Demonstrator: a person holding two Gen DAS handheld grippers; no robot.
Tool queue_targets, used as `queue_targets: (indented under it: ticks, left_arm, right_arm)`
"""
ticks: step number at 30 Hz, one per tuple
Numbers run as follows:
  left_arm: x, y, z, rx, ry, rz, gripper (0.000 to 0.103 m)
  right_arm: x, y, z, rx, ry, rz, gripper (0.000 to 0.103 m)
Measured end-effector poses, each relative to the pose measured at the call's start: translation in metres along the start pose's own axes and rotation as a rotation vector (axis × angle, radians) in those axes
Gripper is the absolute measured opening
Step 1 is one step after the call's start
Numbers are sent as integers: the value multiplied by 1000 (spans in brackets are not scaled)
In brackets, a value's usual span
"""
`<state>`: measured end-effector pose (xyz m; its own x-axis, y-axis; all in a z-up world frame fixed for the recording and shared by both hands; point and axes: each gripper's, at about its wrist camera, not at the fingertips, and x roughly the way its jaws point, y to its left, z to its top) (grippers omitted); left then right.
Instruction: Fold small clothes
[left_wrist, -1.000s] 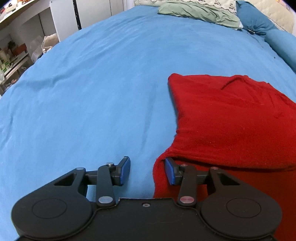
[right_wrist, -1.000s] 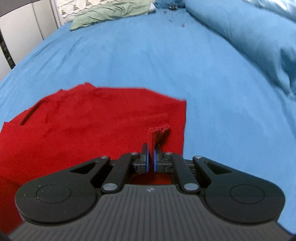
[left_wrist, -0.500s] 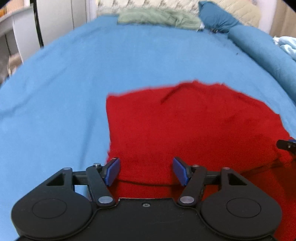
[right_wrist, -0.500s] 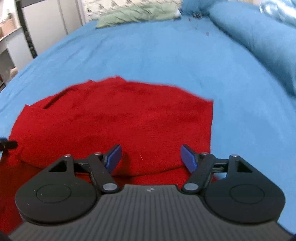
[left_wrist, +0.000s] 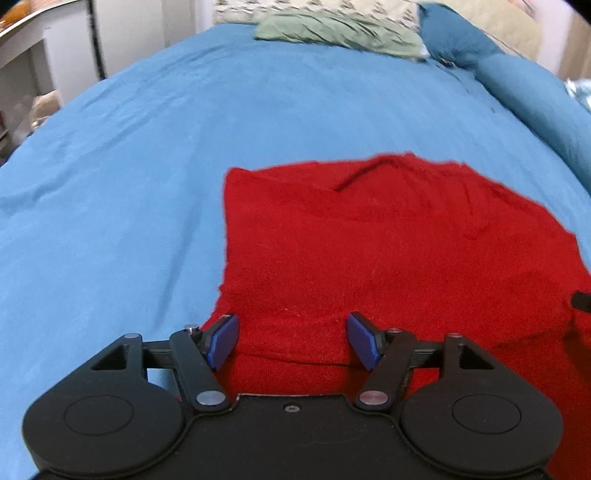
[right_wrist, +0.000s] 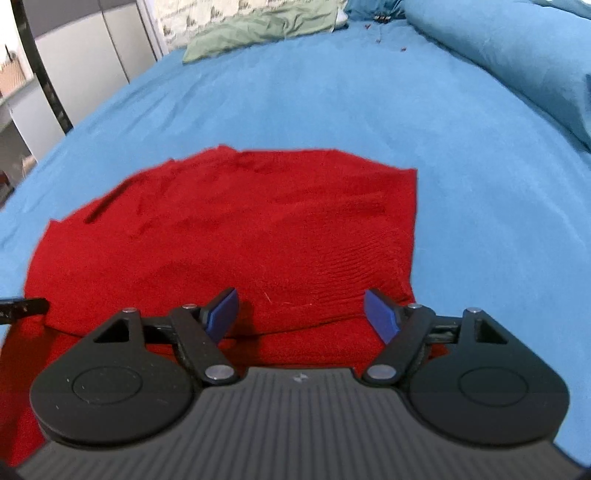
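A red knit garment (left_wrist: 369, 251) lies folded over on the blue bed, its near part doubled with a folded edge just ahead of both grippers. My left gripper (left_wrist: 291, 341) is open and empty above the garment's near left part. My right gripper (right_wrist: 304, 317) is open and empty above the garment (right_wrist: 236, 236) near its right edge. The tip of the right gripper shows at the right edge of the left wrist view (left_wrist: 581, 301), and the left gripper's tip at the left edge of the right wrist view (right_wrist: 22, 306).
The blue bedsheet (left_wrist: 129, 177) spreads all round the garment. A green cloth (left_wrist: 340, 27) and blue pillows (left_wrist: 461, 37) lie at the far end; a rolled blue duvet (right_wrist: 517, 48) runs along the right. White cabinets (right_wrist: 88, 62) stand left of the bed.
The right gripper has let go of the garment's edge and opened. The left gripper has swung right over the garment and opened wider. The folded-over part now lies flat.
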<state>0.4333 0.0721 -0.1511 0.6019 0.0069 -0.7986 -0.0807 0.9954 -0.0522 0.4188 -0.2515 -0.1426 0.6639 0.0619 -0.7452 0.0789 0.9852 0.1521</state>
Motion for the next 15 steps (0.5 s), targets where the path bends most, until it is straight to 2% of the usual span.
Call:
queue_targets:
  ticks: [4,8,13,15]
  left_arm:
    - [-46,3,2,5,-100,41,72]
    - [-101,6,-2,45,-215,67,77]
    - [-157,13,-25,71,-288,75,80]
    - [-184,18,-39,51,-308,58,88]
  right_arm:
    - [-38,-1,5,-27,-81,9,91]
    - [-91,-2,17,-76,-153,44,91]
    - [-164,-3,15,-118,-222,83,95]
    - [-198,-6,5,-116,-239,112,95]
